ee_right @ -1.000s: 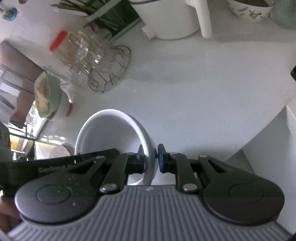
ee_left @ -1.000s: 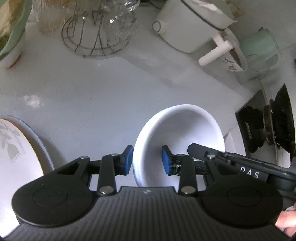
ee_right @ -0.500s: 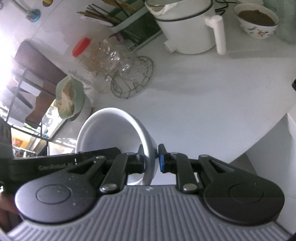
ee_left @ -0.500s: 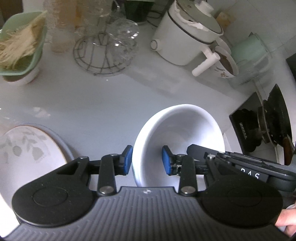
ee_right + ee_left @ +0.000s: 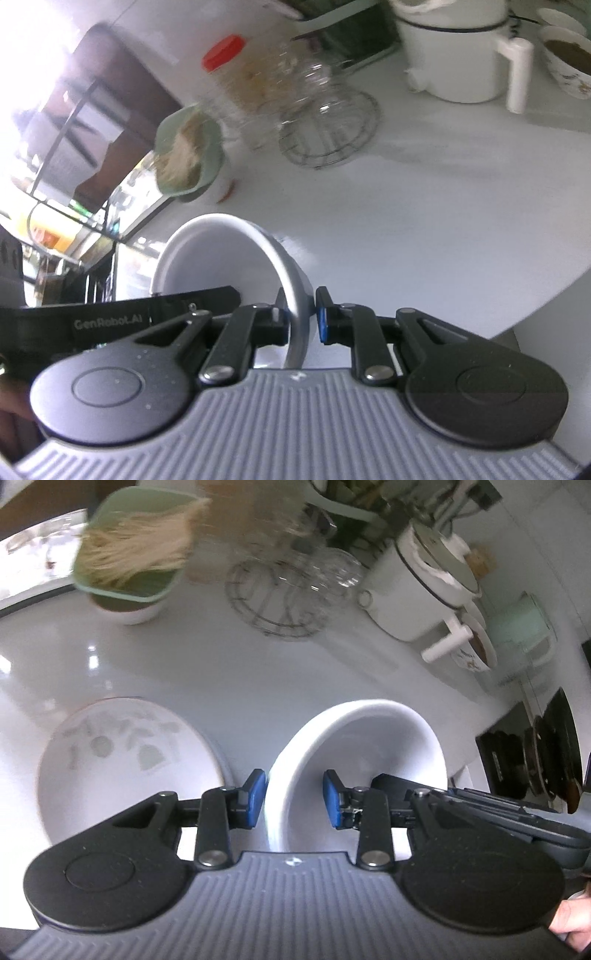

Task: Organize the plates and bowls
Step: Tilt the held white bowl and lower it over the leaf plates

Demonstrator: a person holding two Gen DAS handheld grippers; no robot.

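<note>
White countertop (image 5: 229, 672) fills both views. The patterned plate (image 5: 122, 760) lies lower left in the left wrist view. The white bowl (image 5: 362, 749) hangs centre frame, carried. The right gripper (image 5: 301, 314) pinches its rim; the left gripper (image 5: 294, 798) straddles the opposite rim, contact unclear. Probable next step: lowering the bowl level onto the plate.

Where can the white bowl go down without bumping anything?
Bare counter lies between the leafy plate, the wire rack and the white pot. The back edge is crowded: green dish, glasses, pot, patterned bowl.
</note>
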